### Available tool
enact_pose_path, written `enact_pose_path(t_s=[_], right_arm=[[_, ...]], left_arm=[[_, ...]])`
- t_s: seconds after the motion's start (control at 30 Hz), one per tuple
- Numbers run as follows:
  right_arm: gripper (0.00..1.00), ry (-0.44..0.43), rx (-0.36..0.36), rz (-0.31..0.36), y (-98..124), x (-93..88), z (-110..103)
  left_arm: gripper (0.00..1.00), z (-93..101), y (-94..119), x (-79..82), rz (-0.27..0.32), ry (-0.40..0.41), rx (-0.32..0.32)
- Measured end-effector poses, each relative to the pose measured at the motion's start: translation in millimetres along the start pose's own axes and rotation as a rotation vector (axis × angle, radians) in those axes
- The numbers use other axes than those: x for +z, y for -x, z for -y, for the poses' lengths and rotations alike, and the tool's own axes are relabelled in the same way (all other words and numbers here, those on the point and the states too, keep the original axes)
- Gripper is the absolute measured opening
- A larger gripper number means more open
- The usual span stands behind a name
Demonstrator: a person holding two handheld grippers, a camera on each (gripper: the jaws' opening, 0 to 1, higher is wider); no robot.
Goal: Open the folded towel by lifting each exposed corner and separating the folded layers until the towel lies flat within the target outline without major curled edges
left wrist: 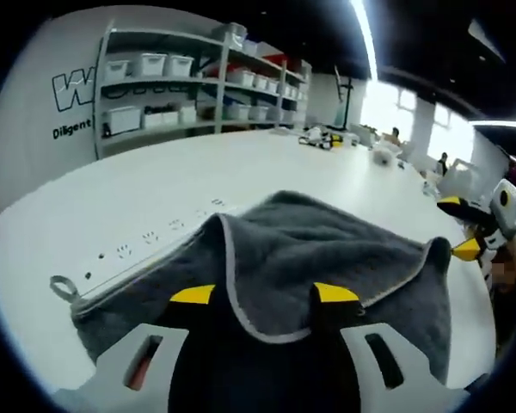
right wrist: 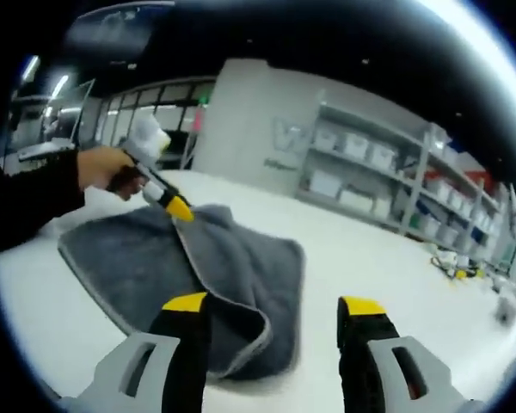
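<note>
Left gripper view: a grey towel [left wrist: 327, 249] lies partly folded on a white table [left wrist: 155, 189], one layer turned back. The left gripper [left wrist: 265, 297] hangs over the towel's near edge, jaws spread with cloth between them; whether they grasp it cannot be told. The right gripper [left wrist: 464, 228] sits at the towel's far edge. In the right gripper view, the right gripper [right wrist: 275, 305] hovers released above the towel's folded corner, while a hand [right wrist: 112, 168] holds the left gripper at the towel's far side.

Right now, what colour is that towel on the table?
The towel is dark grey with a lighter grey edge trim, clearest in the left gripper view.
</note>
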State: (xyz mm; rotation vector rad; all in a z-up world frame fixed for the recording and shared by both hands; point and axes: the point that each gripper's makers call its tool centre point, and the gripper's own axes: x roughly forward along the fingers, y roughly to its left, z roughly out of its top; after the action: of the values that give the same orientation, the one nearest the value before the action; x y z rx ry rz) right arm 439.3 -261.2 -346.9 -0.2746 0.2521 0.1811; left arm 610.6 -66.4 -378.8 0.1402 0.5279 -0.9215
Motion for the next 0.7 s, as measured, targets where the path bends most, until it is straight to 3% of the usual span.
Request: enact_pose_path(t_s=[0.2,0.33,0.53,0.63,0.7], right_arm=[[0.28,-0.020,0.022,-0.054,0,-15.3,-5],[0.25,-0.032,0.034,-0.053,-2,-15.2,-10],[0.10,-0.049,0.042,-0.073,-8,-23.1,-12],[0.08,-0.046,0.047,-0.085,-9,-25.0,-14],[0.05,-0.043,0.047,-0.077,-8,-22.9,-14]], left_arm=[[0.36,1.4,-4,-8.5,-0.014,-0.011,-0.005],[0.26,1.0,-4,-8.8,-0.007,-0.017,-0.008],[0.13,0.3,-1,-8.0,0.001,0.001,-0.018],[0.05,-0.3,1,-4.9,0.011,0.004,-0.019],[0.04,-0.6,1,-4.4,0.012,0.005,-0.020]])
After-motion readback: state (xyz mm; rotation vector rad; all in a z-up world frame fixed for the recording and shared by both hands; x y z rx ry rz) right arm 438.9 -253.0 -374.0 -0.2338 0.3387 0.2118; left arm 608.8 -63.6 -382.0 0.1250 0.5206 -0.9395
